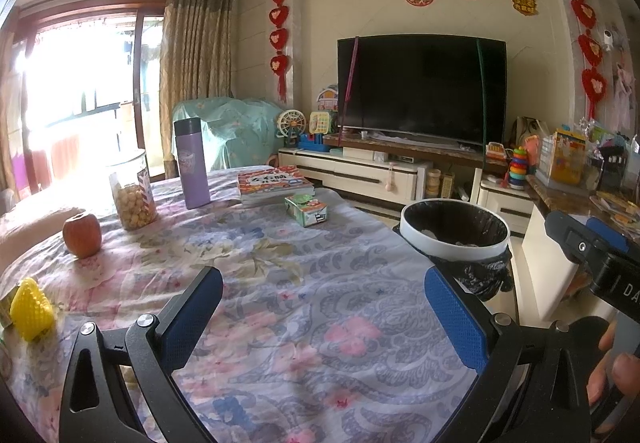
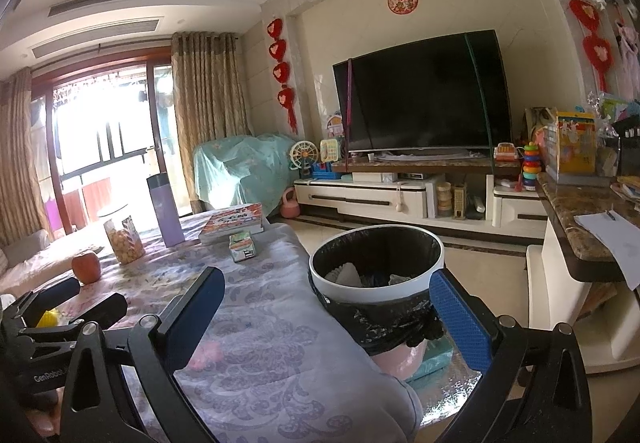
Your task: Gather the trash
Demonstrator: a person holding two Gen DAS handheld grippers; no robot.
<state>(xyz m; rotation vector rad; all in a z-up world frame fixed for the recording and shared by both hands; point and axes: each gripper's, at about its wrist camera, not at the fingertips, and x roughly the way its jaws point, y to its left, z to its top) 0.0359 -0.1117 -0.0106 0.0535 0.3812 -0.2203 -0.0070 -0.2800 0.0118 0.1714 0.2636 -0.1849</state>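
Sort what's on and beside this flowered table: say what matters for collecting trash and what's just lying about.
For the job: trash bin with black liner, already holding scraps; small crumpled carton, likely trash; left gripper and right gripper, both open and empty.

Lying about: purple flask, snack jar, apple, books, yellow toy.

Yellow object cut off at left edge, half hidden behind left gripper in right wrist view. Bin contents pale, crumpled, unidentifiable. Bin base hidden by bag and table. Book title unreadable.
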